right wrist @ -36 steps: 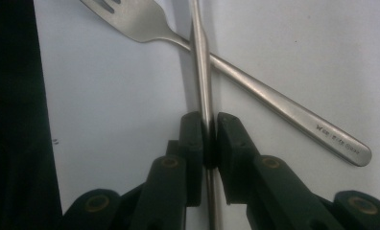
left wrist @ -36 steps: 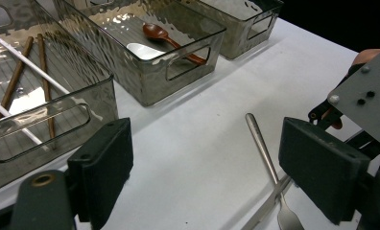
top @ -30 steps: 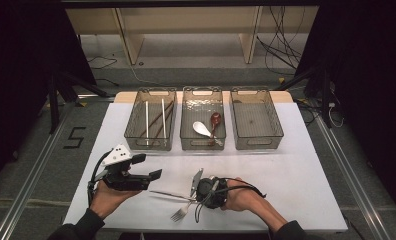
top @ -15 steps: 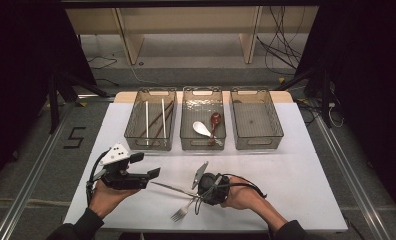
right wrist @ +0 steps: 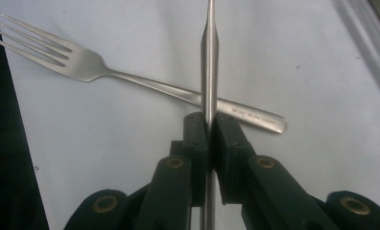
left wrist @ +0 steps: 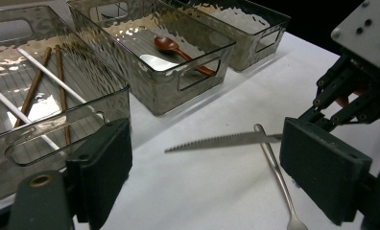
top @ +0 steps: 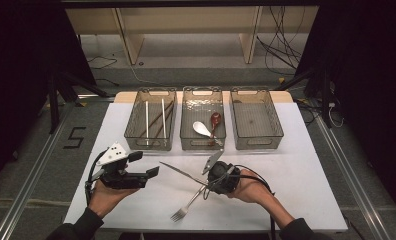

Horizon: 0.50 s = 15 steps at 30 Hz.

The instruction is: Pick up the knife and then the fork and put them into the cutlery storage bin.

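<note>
in the high view we see three clear, hammered-plastic bins in a row across the upper middle of the frame, on a white table [top: 306,165]. the left bin [top: 132,131] holds two white chopsticks [top: 146,123] and two brown wooden chopsticks [top: 158,120], all lying lengthwise. the middle bin [top: 186,131] holds a white ceramic spoon [top: 202,128] and a dark red wooden spoon [top: 215,120], their bowls side by side. the right bin [top: 276,125] has a bare floor.

at the lower left of the frame our left gripper [top: 143,175] sits in our hand with its jaws wide apart and nothing between them; in the left gripper view the two pads stand well apart with bare table between.

right of it, in the lower middle, the slim steel serrated knife [top: 182,172] points its blade toward the upper left, lifted off the cloth. our right gripper [top: 206,184] is clamped on its handle; in the right gripper view the pads [right wrist: 197,139] press together on the thin metal shaft [right wrist: 209,57]. beneath it lies the silver steel fork [top: 188,202], tines toward the bottom edge of the frame, its handle crossing under the knife.

open white table stretches between the bins and the grippers, and more to the lower right. the table's near edge runs just below the fork, and the bins sit close to its far edge.
</note>
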Each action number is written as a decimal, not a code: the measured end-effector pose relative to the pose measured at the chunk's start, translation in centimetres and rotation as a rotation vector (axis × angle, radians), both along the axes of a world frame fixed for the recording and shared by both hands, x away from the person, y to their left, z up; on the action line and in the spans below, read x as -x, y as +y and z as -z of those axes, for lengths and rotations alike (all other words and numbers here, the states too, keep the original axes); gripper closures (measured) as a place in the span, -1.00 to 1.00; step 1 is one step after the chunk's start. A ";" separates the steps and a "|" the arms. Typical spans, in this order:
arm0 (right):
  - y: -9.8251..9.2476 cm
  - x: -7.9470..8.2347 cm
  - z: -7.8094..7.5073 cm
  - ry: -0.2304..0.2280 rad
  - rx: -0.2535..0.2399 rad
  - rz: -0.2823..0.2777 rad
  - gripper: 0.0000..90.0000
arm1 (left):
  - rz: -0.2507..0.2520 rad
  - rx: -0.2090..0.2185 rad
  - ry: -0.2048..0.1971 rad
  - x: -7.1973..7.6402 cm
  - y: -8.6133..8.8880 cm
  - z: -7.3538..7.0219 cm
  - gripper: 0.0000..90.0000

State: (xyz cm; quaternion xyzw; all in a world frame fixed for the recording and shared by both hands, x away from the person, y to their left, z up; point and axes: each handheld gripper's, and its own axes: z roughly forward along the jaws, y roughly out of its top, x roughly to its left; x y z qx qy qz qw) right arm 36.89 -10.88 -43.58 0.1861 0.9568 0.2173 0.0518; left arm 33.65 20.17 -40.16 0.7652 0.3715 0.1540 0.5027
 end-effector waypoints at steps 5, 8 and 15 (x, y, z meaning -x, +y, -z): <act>-0.8 -0.3 -0.7 -0.014 -0.033 0.024 0.89 | -0.002 0.000 -0.003 0.0 0.0 0.1 -0.61; -1.3 -0.5 -1.3 -0.016 -0.059 0.055 0.89 | -0.004 0.003 -0.004 0.0 0.1 0.0 -0.62; -3.0 -1.0 -2.6 -0.048 -0.108 0.097 0.89 | -0.009 0.004 -0.003 -0.1 0.2 0.1 -0.64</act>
